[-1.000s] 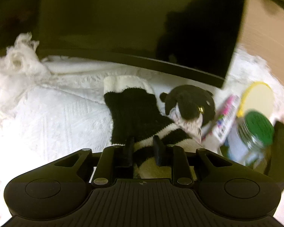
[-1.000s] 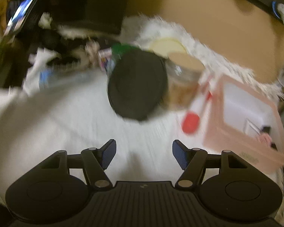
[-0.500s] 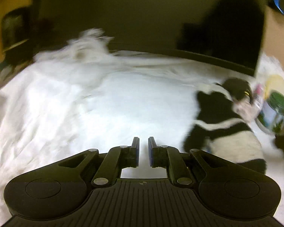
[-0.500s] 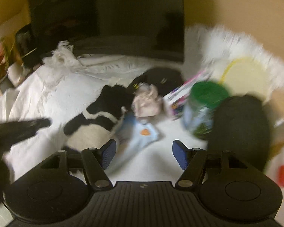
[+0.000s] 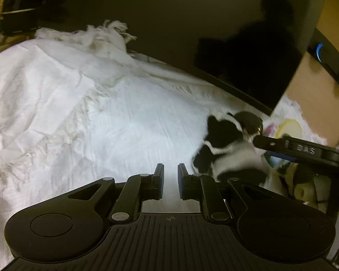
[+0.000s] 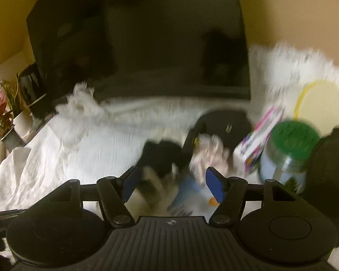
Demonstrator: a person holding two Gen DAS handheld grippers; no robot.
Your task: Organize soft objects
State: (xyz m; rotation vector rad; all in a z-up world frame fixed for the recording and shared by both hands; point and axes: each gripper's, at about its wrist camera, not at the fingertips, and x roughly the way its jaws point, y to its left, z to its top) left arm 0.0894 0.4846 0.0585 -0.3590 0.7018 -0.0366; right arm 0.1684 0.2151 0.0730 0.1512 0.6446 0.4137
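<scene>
A black-and-white fuzzy sock lies on the white cloth, right of my left gripper, which is shut and empty with a narrow gap between its fingers. In the right wrist view the sock lies between the wide-open fingers of my right gripper, beside a pale crumpled soft item and a black plush toy. The right gripper also shows in the left view, reaching over the sock. The view is blurred.
A dark monitor stands behind the cloth. A green-lidded jar, a colourful box, a yellow-rimmed lid and a dark round object crowd the right. Plants stand at far left.
My left gripper let go of the sock and moved left, shut and empty. My right gripper swung left from the jars and came down over the sock, still open.
</scene>
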